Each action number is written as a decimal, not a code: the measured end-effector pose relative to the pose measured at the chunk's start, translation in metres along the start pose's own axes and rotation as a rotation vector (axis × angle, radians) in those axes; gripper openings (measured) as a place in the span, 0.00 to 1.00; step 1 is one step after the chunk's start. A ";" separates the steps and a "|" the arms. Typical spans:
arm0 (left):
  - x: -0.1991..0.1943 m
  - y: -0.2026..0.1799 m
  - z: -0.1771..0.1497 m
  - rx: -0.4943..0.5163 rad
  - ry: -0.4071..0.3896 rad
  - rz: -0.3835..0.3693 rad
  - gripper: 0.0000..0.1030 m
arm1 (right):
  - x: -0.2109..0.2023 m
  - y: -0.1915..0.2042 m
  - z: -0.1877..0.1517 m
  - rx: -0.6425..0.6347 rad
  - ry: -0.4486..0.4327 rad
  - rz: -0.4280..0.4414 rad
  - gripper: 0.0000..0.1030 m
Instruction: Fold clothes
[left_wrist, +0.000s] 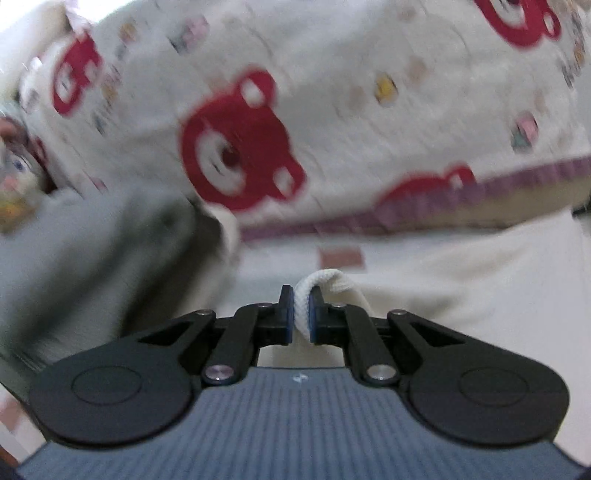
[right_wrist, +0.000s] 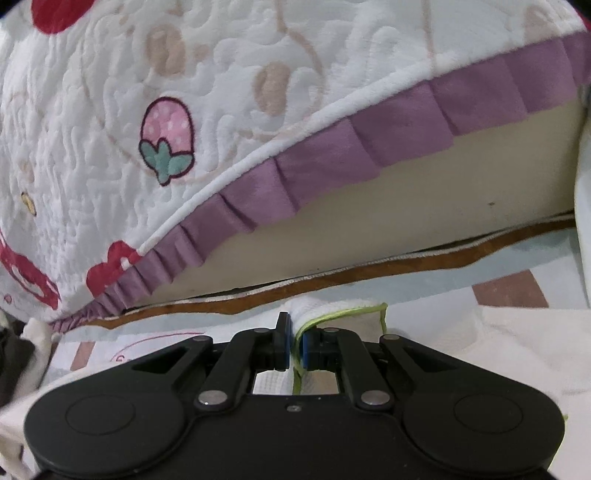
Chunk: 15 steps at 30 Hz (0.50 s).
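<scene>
Left tongs (left_wrist: 302, 314) clamped on a thick fold of cream garment (left_wrist: 461, 280), ribbed hem bulging up between the blue pads. Garment spread just below the quilt's purple frill (left_wrist: 517, 173), in front of it. Left-wrist view blurred. Grey cloth (left_wrist: 92, 258) heaped left of the garment, under the quilt edge. Right tongs (right_wrist: 295, 341) pinched on a white cloth with green edging (right_wrist: 343, 314), below the same frill (right_wrist: 332, 162). Quilt (right_wrist: 110, 147) printed with red bears and a strawberry, lying over a cream mattress side (right_wrist: 406, 206).
</scene>
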<state>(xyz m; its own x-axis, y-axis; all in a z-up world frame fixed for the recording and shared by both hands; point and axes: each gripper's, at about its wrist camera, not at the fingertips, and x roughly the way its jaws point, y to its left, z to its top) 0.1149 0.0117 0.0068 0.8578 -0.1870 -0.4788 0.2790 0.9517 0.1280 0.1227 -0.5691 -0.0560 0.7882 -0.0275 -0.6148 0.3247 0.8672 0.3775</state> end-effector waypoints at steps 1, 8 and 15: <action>-0.006 0.006 0.008 0.015 -0.023 0.025 0.07 | 0.000 0.002 0.001 -0.013 0.004 0.000 0.08; -0.002 0.049 0.061 0.053 -0.079 0.112 0.05 | 0.007 0.008 0.001 -0.075 0.017 0.024 0.08; 0.076 0.042 0.058 0.132 0.077 0.198 0.06 | 0.030 0.016 0.008 -0.085 0.023 -0.006 0.08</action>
<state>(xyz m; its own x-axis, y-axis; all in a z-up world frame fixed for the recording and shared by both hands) 0.2169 0.0230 0.0259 0.8674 0.0237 -0.4970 0.1671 0.9270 0.3358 0.1561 -0.5597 -0.0632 0.7737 -0.0217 -0.6331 0.2827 0.9062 0.3145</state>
